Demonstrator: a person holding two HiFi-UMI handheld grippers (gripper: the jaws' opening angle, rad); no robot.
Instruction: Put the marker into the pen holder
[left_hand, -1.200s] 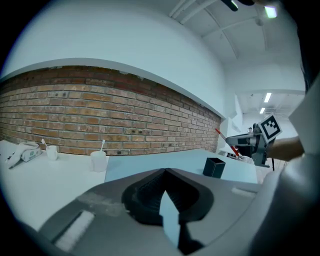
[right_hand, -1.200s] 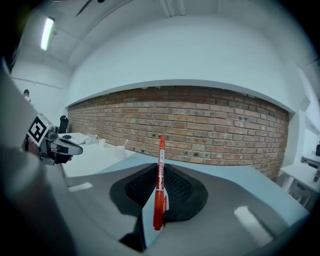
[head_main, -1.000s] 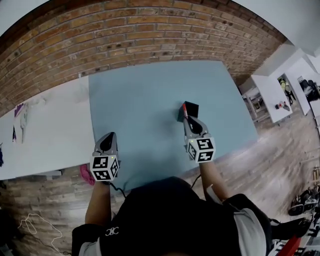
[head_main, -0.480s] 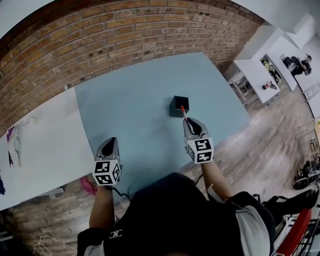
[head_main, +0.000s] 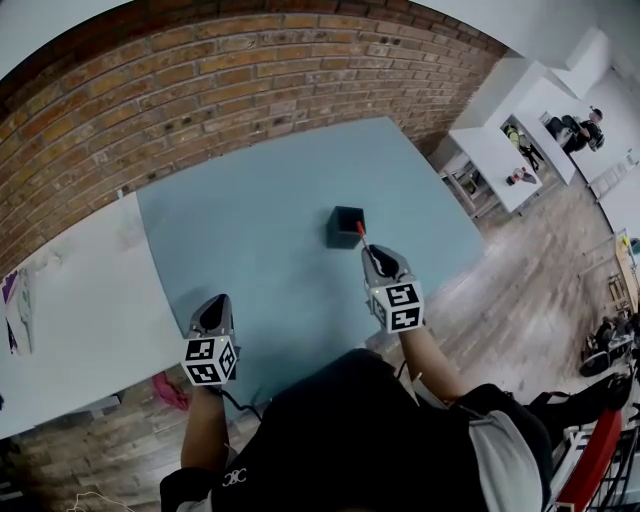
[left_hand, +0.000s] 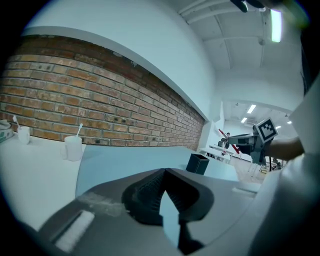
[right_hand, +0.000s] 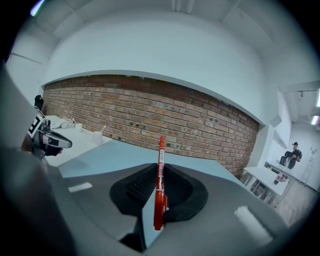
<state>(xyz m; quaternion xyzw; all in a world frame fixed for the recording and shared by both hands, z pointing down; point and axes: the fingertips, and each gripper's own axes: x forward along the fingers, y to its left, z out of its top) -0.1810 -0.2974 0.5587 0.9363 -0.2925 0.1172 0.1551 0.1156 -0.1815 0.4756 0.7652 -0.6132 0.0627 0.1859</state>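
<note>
A black square pen holder stands on the blue table; the left gripper view shows the pen holder too. My right gripper is shut on a red marker, which points up and forward, its tip at the holder's near right edge. In the right gripper view the marker stands upright between the pads of the right gripper. My left gripper hovers near the table's front left, jaws shut and empty, its tips meeting in the left gripper view.
A brick wall runs behind the table. A white table adjoins on the left, with a white cup on it. More white tables and a person stand far right. The wooden floor lies past the table's right edge.
The head view has swung, so the holder sits further left in frame. The right gripper stays shut on the marker beside the holder. The left gripper has barely moved.
</note>
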